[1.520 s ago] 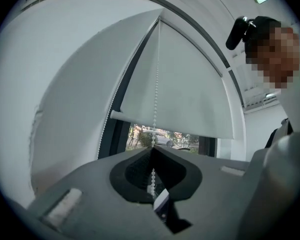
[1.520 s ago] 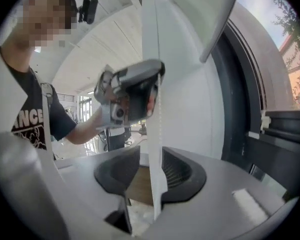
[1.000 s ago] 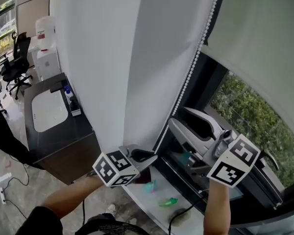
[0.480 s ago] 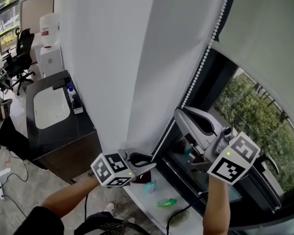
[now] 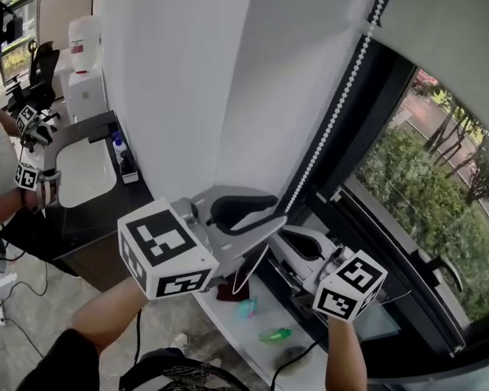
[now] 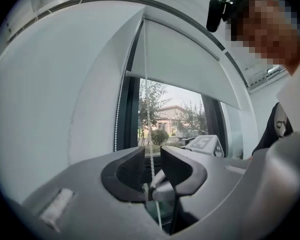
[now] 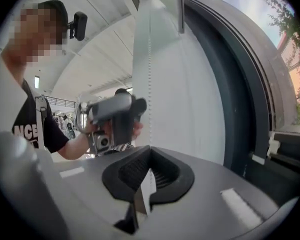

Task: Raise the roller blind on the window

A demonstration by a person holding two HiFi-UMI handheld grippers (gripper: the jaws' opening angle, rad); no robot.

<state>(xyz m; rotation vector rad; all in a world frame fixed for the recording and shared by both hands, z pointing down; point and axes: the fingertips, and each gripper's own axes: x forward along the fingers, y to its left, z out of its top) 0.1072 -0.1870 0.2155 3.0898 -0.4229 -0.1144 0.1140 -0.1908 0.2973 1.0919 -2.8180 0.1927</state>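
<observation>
The pale roller blind [image 5: 448,23] hangs over the upper part of the window [image 5: 424,194]. Its white bead cord [image 5: 342,104] runs down along the dark frame. My right gripper [image 5: 289,247] is low by the sill and shut on the cord [image 7: 150,59], which rises straight out of the closed jaws [image 7: 149,154]. My left gripper [image 5: 270,214] is higher up and nearer me. Its jaws [image 6: 153,156] are opening, and the cord [image 6: 146,84] runs between them without either pad pressing on it. The blind [image 6: 185,64] shows above.
A white sill [image 5: 228,312] below the window holds small green items [image 5: 273,335]. At the left stands a dark desk [image 5: 81,177]. Beside it another person [image 5: 8,177] holds grippers. A white wall panel [image 5: 187,80] borders the window.
My left gripper rose towards me and its jaws opened off the cord. My right gripper dropped lower and shut on the cord. More of the window shows under the blind.
</observation>
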